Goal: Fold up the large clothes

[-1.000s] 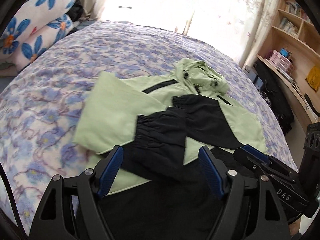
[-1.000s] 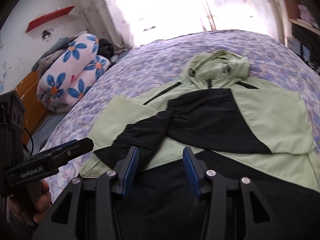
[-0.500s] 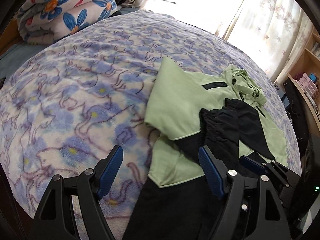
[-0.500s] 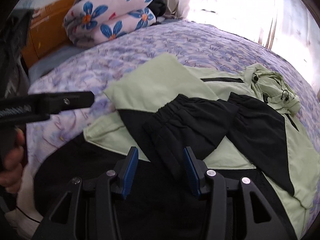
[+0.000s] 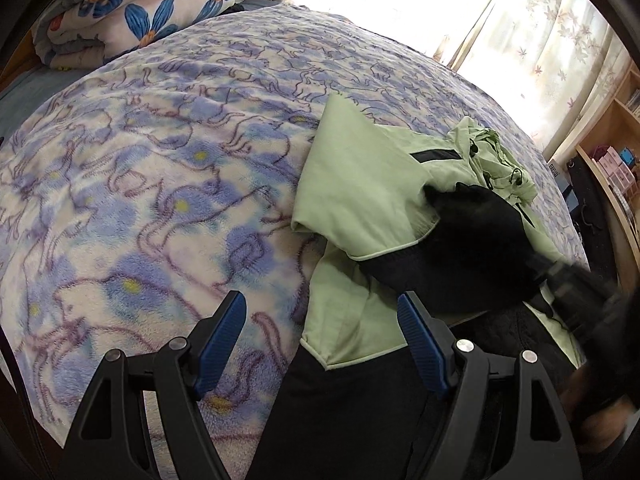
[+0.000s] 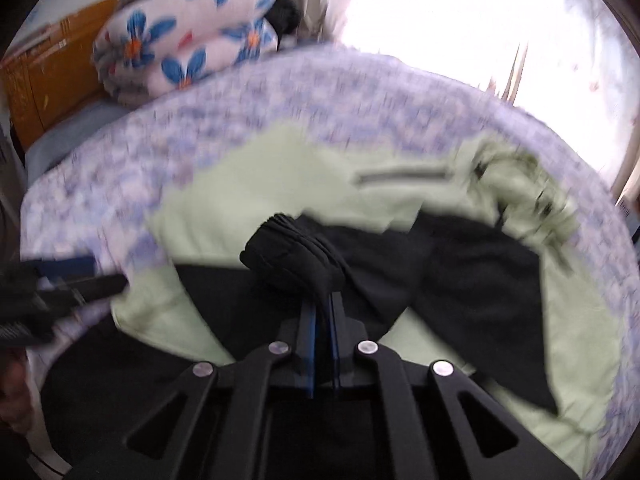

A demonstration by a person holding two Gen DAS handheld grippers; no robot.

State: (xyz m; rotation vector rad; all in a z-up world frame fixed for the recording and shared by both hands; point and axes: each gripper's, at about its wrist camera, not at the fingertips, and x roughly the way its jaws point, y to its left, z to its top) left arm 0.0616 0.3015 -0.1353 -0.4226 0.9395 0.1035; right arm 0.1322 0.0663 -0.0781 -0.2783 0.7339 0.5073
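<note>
So you have the bed [image 5: 168, 184] under everything, its purple-flowered blanket bare toward the left edge and the folded quilt [image 5: 132, 12] piled at the far left corner. On the right half lies the jacket [image 5: 360, 184], light green with black panels, hood [image 5: 496, 160] toward the far edge near the window and hem toward you. Both black sleeves are already crossed over the chest, so you are in the sleeve-tucking step, with the body fold not yet begun.

Your right gripper [image 6: 323, 300] has just been closing and is now clenched on the cuff [image 6: 292, 256] of the black sleeve, which bunches up above the pads (the picture is blurred there, so how much cloth is caught is unclear). Your left gripper [image 5: 320, 340] hangs released over the near left corner of the jacket, pads well apart and nothing between them.

Next, I judge, you lay that cuff flat across the chest, then bring the left gripper down onto the green hem corner [image 5: 320, 354].
</note>
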